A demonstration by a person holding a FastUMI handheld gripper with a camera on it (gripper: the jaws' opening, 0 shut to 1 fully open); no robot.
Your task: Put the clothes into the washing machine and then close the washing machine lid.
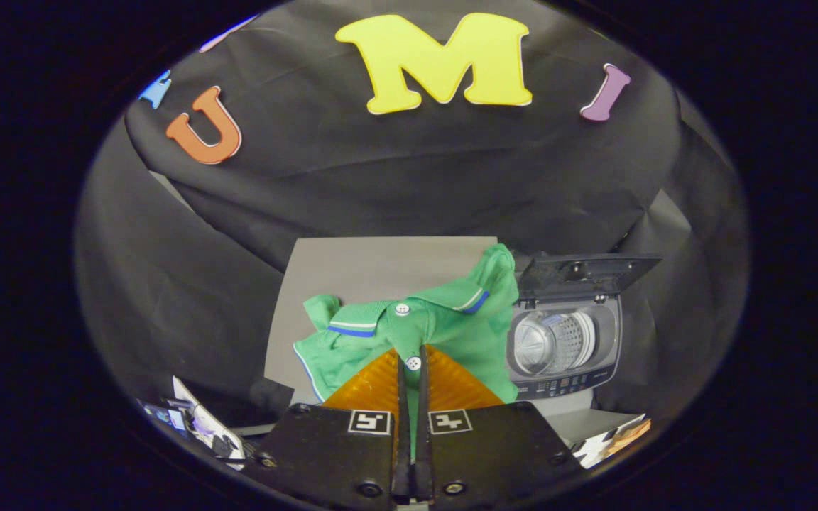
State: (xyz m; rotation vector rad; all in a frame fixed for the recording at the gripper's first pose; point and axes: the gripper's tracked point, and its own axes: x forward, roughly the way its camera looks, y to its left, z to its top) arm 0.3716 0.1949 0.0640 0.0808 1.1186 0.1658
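Green polo shirt [451, 323] observed pinched between the gripper's [413, 369] two orange fingers [373, 387], held up off the grey table [373, 273] and hanging crumpled just ahead of them. Starting at the left: printed papers [199, 422] lying at the table's near left corner, beside the gripper's black body. Next, shirt's sleeve and hem noted spilling to the left of the fingers, with white and blue trim along the cuff. At centre: fingers drawn almost fully together, only a thin strip of green fabric showing in the gap; both pressing on the cloth near the button placket, with one white button just above the fingertips and a second higher up by the collar. Collar trimmed in the same white and blue stripes. Right part of the shirt rising to a peak and overlapping the left edge of the washing machine [565, 341]. Toy-like washing machine standing on the table to the right of the fingers and beyond them, lid [583, 273] raised and tilted back, drum [551, 341] open and visible inside, control panel along its front edge. Farther right: more printed papers [611, 440] near the table's right corner.
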